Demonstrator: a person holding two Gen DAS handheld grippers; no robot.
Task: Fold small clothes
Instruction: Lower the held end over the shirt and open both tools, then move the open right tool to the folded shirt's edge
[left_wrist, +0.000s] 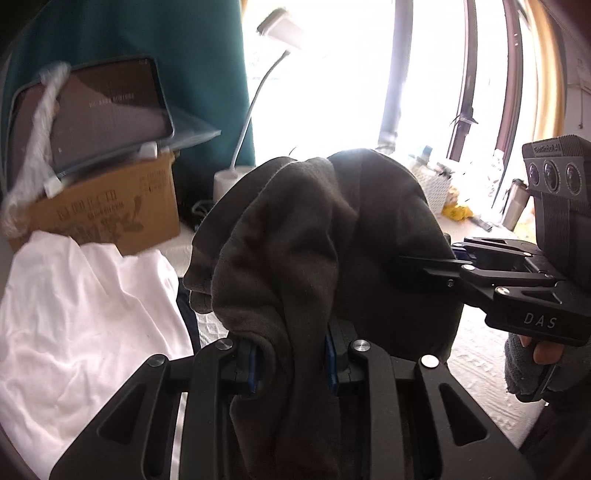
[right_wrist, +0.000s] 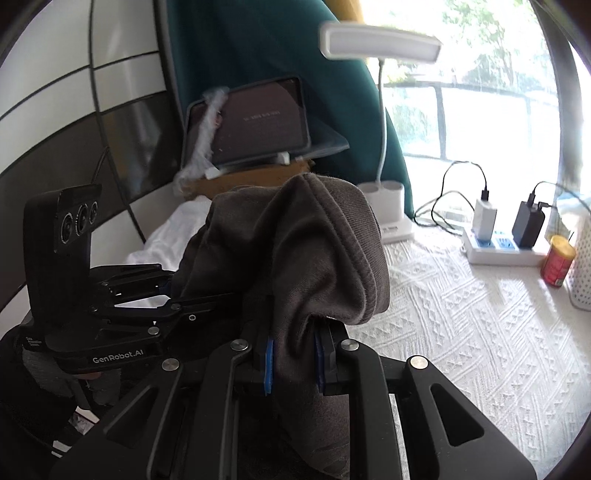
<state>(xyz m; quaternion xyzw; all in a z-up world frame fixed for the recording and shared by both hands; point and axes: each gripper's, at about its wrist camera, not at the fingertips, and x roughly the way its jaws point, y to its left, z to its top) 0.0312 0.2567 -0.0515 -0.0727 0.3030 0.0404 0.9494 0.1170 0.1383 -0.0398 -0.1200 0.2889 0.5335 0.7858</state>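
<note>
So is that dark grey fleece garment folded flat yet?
No: the dark grey fleece garment hangs bunched, gripped by left tool and right tool.

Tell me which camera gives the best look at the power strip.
The right wrist view: the power strip lies in plain sight on the white tablecloth, with two chargers plugged in. In the left wrist view I cannot find it; the grey garment fills the middle.

White knit tablecloth (right_wrist: 461, 332) — power strip (right_wrist: 495, 251), can (right_wrist: 557, 266).

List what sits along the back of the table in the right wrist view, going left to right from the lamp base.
Lamp base → white charger → black charger → red can → white perforated basket.
</note>
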